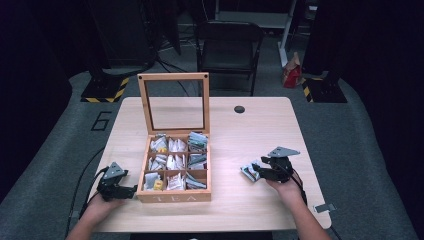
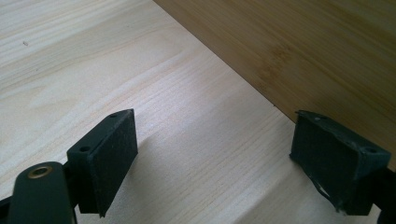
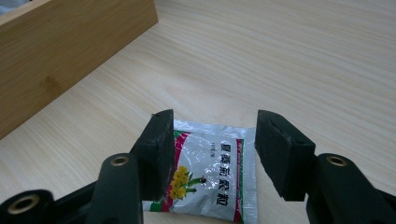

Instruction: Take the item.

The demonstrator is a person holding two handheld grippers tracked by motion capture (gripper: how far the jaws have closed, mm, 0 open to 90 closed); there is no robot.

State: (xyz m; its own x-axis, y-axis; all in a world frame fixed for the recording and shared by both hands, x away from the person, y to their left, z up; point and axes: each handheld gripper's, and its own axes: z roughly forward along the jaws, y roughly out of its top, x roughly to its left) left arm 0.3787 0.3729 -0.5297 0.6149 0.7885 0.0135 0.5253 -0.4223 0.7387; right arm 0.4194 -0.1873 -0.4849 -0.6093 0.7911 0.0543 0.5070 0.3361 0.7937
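Right claw hangs spread over the tea sachet, which lies flat on the worktop, pads not pressing. Close too high and that slick foil could skid away. Left claw sits spread, empty, beside the tea box.

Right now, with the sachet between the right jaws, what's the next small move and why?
Probably close the right gripper on the sachet. It lies flat on the table between the open jaws, with a visible gap at the far pad, so nothing grips it yet. The tea box stands open beside it, and the left gripper rests open at the box's side.
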